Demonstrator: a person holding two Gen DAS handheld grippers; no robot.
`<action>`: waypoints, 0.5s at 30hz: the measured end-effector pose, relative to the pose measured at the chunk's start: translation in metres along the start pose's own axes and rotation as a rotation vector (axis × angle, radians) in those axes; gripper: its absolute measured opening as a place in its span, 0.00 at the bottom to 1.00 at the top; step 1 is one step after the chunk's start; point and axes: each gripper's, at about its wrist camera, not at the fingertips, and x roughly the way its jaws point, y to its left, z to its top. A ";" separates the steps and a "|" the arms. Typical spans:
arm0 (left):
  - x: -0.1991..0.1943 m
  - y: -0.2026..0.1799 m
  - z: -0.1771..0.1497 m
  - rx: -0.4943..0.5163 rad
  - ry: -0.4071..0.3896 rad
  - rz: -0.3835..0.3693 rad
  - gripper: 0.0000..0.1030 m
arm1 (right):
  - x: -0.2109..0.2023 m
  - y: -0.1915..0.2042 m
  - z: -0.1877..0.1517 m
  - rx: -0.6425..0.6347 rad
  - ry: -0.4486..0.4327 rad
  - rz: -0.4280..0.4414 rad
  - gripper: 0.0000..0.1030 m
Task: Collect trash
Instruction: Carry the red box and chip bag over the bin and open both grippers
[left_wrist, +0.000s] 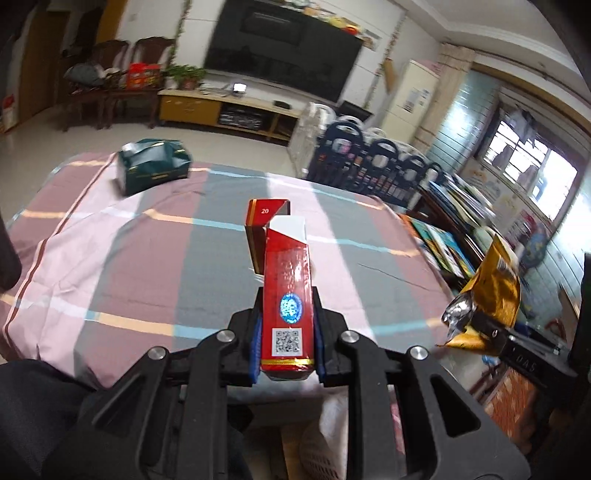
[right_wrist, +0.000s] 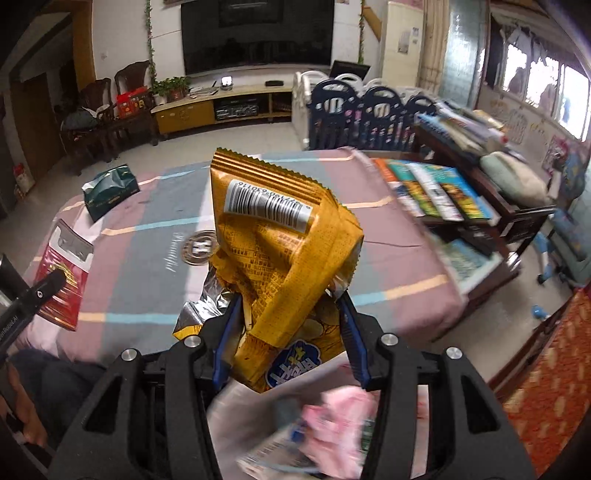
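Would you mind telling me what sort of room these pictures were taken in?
Most likely a family living room: a large television above a low TV cabinet, a baby playpen fence, and carved wooden chairs.

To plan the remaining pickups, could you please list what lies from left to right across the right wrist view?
Red cigarette box in the left tongs → dark green tissue pack → round metal disc → crumpled orange snack bag → colourful books.

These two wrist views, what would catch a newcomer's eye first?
The red cigarette pack, lid flipped open, stands clamped in the left gripper over the striped tablecloth. The crumpled yellow snack bag fills the right gripper. A green tissue pack lies at the table's far left.
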 end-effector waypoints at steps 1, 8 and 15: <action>-0.004 -0.013 -0.004 0.026 0.016 -0.034 0.22 | -0.012 -0.014 -0.004 0.001 -0.001 -0.015 0.49; -0.018 -0.111 -0.062 0.279 0.235 -0.332 0.22 | -0.076 -0.083 -0.045 0.000 0.000 -0.071 0.49; -0.007 -0.160 -0.117 0.479 0.382 -0.366 0.22 | -0.069 -0.102 -0.072 0.048 0.073 0.007 0.50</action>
